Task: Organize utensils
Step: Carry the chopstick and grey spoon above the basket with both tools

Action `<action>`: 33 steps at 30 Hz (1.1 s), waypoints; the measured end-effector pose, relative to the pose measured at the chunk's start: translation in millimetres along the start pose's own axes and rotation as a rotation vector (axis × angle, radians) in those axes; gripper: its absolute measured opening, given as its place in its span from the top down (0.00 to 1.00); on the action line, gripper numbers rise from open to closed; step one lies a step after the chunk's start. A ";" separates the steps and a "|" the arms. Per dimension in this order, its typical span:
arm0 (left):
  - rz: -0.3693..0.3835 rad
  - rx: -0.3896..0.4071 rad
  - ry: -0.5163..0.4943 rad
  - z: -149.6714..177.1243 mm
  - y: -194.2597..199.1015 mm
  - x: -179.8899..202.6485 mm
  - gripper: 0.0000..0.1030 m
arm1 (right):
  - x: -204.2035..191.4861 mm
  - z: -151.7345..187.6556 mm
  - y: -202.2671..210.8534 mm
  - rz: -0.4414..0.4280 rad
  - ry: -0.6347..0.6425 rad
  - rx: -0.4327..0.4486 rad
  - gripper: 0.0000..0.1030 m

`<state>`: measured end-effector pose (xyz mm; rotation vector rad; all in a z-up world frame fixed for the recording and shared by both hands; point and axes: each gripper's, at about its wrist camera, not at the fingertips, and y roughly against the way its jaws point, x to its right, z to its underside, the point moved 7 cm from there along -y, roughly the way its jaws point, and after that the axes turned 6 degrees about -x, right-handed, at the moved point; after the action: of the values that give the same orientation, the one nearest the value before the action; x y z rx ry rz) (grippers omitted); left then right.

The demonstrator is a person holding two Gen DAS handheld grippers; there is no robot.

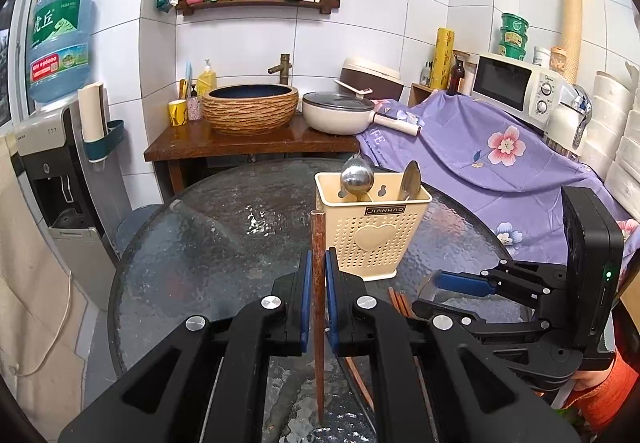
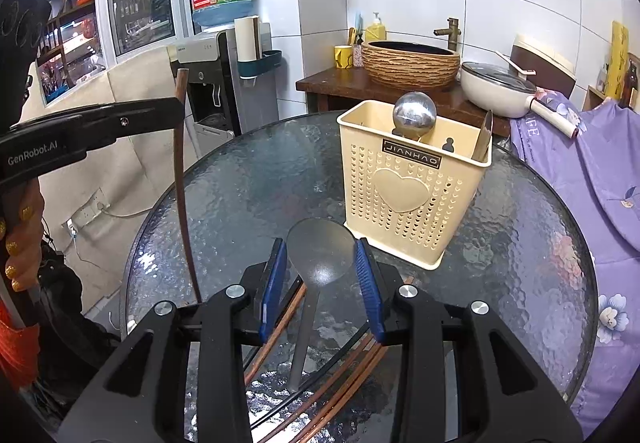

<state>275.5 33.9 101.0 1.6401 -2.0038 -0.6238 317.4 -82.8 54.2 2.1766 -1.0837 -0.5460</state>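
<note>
Now your left fingers (image 1: 317, 275) clench an upright chopstick (image 1: 317, 283); the holder (image 1: 370, 231) stands just ahead-right. Right fingers (image 2: 320, 275) released over the spoon (image 2: 318, 255).

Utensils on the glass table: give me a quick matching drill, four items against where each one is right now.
Items:
1. single chopstick
2. grey ladle
3. round steel ladle
4. loose chopsticks

Places:
A. standing in the beige holder
B. lying flat on the glass table, bowl between the open fingers of the right hand-held gripper
C. held upright in the left hand-held gripper
D. lying on the table under the right hand-held gripper

Pairs: 1-C, 2-B, 3-A, 4-D
</note>
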 end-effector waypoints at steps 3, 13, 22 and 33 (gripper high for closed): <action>0.001 0.005 -0.001 -1.6 1.0 1.5 0.93 | 0.2 -0.3 0.5 0.003 0.001 0.001 0.65; 0.004 0.009 0.000 -4.4 0.3 3.2 0.93 | 2.1 -2.9 2.9 -0.001 0.000 0.010 0.65; 0.031 0.020 -0.024 -33.1 1.0 10.4 0.93 | 10.7 -22.9 13.8 -0.009 -0.006 0.055 0.65; 0.053 0.077 -0.067 -88.5 22.6 21.8 0.93 | 22.9 -81.1 43.8 0.022 0.017 0.163 0.65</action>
<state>309.1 12.3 186.0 1.6244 -2.1364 -0.5964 355.7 -92.5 140.6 2.3021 -1.1774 -0.4418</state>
